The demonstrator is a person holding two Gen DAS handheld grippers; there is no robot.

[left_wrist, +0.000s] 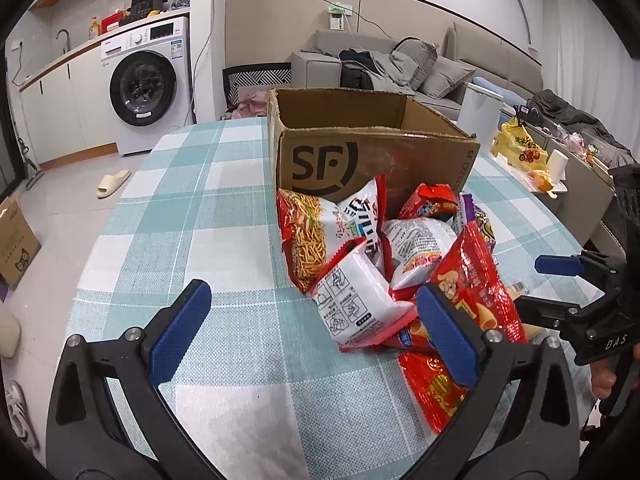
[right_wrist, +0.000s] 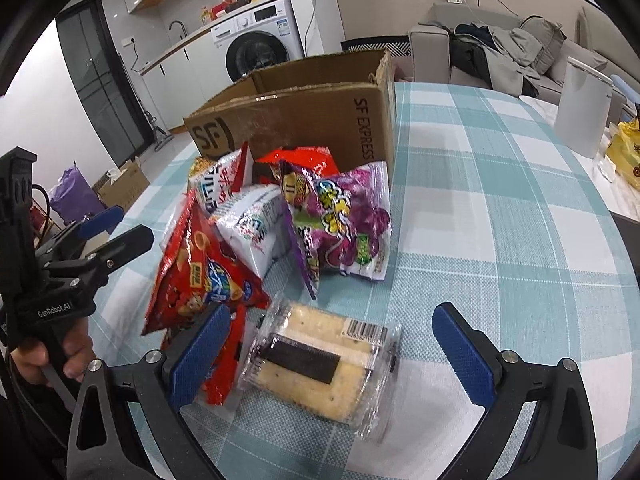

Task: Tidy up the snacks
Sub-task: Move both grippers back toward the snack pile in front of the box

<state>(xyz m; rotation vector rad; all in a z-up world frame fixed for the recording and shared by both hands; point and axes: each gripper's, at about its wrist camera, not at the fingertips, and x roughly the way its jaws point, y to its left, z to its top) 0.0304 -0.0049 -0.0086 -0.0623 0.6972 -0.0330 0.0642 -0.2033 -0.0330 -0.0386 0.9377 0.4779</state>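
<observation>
Checked tablecloth (left_wrist: 224, 208) carries cardboard box (left_wrist: 372, 156); snack packets (left_wrist: 360, 248) piled just near of it. Left gripper (left_wrist: 316, 332) open, empty. Right gripper (right_wrist: 332, 350) open around cracker pack (right_wrist: 320, 364), not touching.

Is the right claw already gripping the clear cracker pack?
No, the right claw is open, with the cracker pack lying untouched on the tablecloth between its fingers.

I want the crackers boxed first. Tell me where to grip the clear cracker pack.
Grip the clear cracker pack across its two long sides, coming from above with the right gripper. It lies flat on the tablecloth, apart from the bag pile, and the open jaws already straddle it.
</observation>
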